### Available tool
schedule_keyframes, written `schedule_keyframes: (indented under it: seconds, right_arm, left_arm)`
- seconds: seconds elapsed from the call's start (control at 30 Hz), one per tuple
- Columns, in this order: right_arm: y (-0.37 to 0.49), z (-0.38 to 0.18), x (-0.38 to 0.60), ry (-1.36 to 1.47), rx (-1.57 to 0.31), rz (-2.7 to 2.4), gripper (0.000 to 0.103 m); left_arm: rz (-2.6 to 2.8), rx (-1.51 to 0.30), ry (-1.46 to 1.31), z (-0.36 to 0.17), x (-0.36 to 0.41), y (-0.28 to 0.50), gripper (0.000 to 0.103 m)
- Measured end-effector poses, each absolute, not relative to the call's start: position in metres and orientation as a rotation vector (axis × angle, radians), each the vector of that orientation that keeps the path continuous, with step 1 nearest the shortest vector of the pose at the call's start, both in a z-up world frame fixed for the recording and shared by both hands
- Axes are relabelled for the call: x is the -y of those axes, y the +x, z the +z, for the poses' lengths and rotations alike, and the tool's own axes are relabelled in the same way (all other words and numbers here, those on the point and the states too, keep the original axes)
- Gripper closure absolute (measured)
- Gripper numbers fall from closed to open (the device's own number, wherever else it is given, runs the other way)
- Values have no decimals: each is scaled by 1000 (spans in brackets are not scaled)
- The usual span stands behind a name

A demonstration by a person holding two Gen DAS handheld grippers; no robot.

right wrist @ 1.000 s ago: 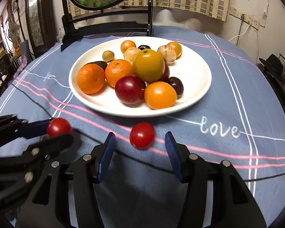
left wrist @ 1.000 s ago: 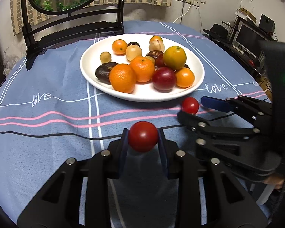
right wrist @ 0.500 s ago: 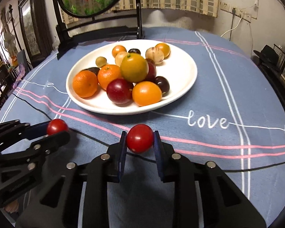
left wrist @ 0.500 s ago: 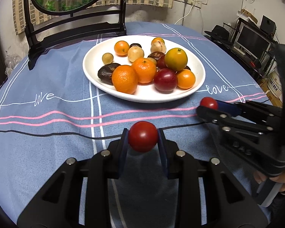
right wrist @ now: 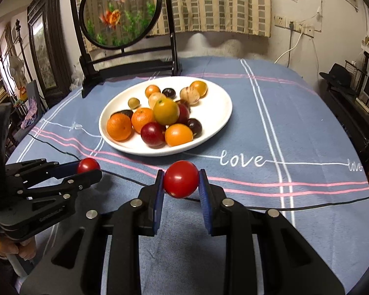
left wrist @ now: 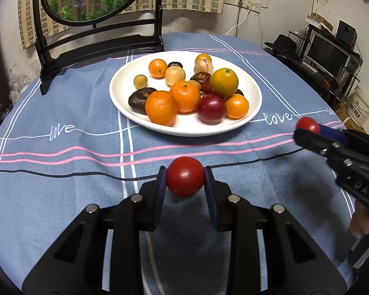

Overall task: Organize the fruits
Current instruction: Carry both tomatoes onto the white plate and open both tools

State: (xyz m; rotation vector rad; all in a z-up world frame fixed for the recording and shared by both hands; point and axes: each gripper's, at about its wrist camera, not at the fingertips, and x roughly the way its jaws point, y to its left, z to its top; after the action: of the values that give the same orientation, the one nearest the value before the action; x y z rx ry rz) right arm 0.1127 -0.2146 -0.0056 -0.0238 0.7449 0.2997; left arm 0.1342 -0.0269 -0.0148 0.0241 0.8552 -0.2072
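My left gripper [left wrist: 185, 180] is shut on a red cherry tomato [left wrist: 185, 179], held above the blue tablecloth in front of the plate. My right gripper [right wrist: 181, 183] is shut on a second red cherry tomato [right wrist: 181, 179], also lifted off the cloth. Each gripper shows in the other's view: the right one [left wrist: 307, 129] at the right with its tomato [left wrist: 307, 124], the left one [right wrist: 88, 169] at the left with its tomato [right wrist: 88, 165]. A white plate [left wrist: 125, 83] [right wrist: 221, 113] beyond them holds several oranges, plums, dark fruits and pale round fruits.
A blue tablecloth [left wrist: 61, 113] with pink and white lines covers the round table. A black-framed round fish screen [right wrist: 121, 12] stands behind the plate. A thin black cable [right wrist: 307, 205] crosses the cloth. Shelves and a monitor [left wrist: 327, 51] stand beyond the table's right edge.
My right gripper closed on the second tomato and lifted it off the cloth. Both grippers have risen and pulled back a little from the plate, each holding its tomato.
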Motion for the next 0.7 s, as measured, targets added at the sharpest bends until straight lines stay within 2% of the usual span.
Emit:
schedule_keyframes:
  seconds: [0.4, 0.7]
  right_arm:
    - [126, 52, 229, -9, -581, 244, 76]
    - [173, 34, 186, -55, -616, 325, 76]
  left_arm:
    - [-154, -770, 61, 44, 13, 152, 73]
    - [-117, -780, 58, 45, 8, 202, 72]
